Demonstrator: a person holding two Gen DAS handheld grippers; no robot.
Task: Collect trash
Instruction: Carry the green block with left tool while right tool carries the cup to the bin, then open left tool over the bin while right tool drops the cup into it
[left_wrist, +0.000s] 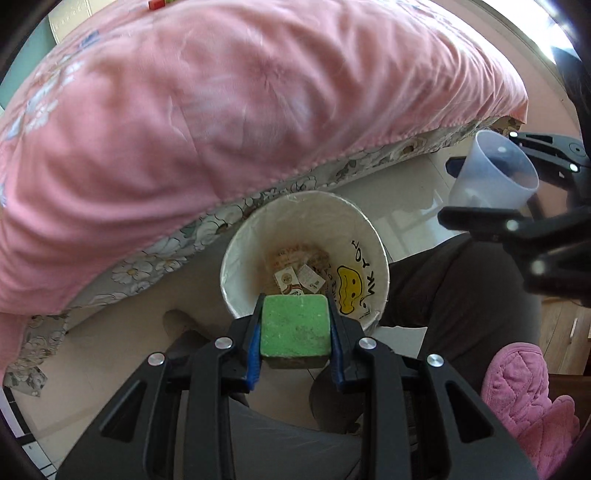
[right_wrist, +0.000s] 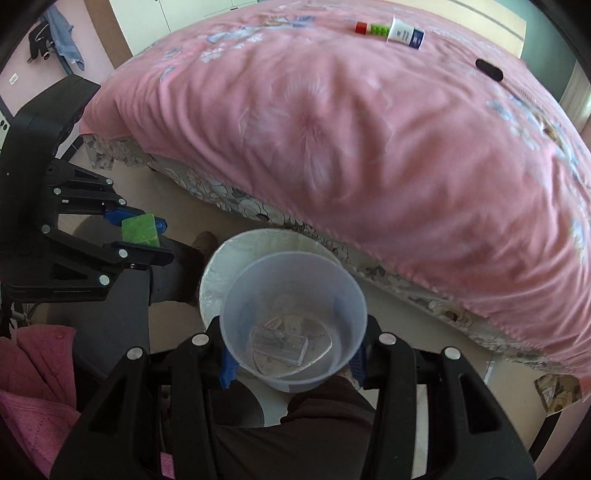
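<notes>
- Trash bin (left_wrist: 236, 273), lined with a white bag, stands on the floor just beside the bed's edge; small paper packets (left_wrist: 299, 277) lie at its bottom.
- Left gripper (left_wrist: 295, 332) clamps a green block (left_wrist: 295, 326) above the bin's near rim.
- Right gripper (right_wrist: 293, 360) holds a translucent plastic cup (right_wrist: 258, 295), empty, over the bin's mouth.
- Pink quilt (right_wrist: 332, 147) overhangs the bed beside the bin; a narrow strip of bare floor (left_wrist: 406, 199) lies between them.
- On the quilt, far from the bin, lie a small tube (right_wrist: 405, 34) and coloured blocks (right_wrist: 371, 28).
</notes>
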